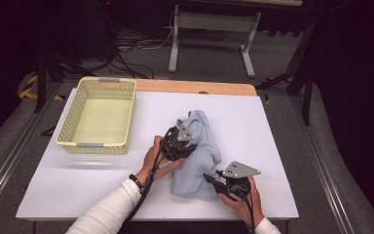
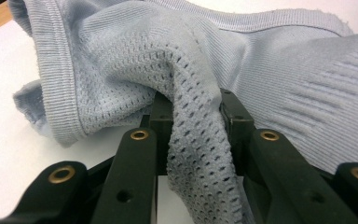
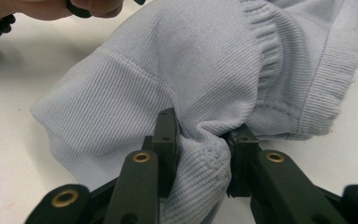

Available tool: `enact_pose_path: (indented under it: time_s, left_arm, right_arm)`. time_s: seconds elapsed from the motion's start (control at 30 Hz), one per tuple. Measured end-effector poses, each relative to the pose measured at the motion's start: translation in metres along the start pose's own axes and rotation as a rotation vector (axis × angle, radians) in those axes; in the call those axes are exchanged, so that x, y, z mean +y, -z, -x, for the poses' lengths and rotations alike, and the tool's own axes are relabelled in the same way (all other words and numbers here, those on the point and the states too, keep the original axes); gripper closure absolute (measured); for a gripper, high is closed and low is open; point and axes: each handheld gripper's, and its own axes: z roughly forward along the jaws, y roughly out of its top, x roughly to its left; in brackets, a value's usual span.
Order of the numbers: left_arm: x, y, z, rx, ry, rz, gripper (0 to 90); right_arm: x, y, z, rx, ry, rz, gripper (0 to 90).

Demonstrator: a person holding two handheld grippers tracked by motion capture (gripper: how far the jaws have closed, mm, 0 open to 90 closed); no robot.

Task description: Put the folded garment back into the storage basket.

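Note:
A pale blue knitted garment lies bunched on the white table top, right of the middle. My left gripper sits at the garment's left side, shut on a fold of its mesh-patterned fabric that hangs between the jaws. My right gripper is at the garment's near edge, shut on a bunched fold of ribbed fabric. In the right gripper view the garment spreads away from the jaws, with the other hand at the top left.
A pale yellow perforated basket stands empty at the table's far left. A wooden strip runs along the table's far edge. Beyond it are a white desk frame and cables on the floor.

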Motion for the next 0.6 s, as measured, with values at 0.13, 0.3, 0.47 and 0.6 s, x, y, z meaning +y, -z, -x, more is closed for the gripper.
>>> enact_pose_path:
  time_s: [0.13, 0.3, 0.47, 0.6]
  left_arm:
    - [0.004, -0.001, -0.002, 0.012, -0.005, -0.003, 72.1]
    - [0.012, -0.001, -0.006, 0.024, -0.013, -0.008, 72.1]
    - [0.022, 0.0, -0.01, 0.042, -0.021, -0.007, 72.1]
    - [0.027, 0.002, -0.014, 0.056, -0.031, -0.008, 72.1]
  right_arm:
    - [0.002, -0.001, 0.003, -0.004, -0.007, 0.008, 70.8]
    - [0.007, -0.001, 0.007, -0.014, -0.011, 0.022, 70.8]
    - [0.013, -0.002, 0.01, -0.025, -0.01, 0.039, 70.8]
    - [0.019, -0.004, 0.011, -0.029, -0.004, 0.054, 70.8]
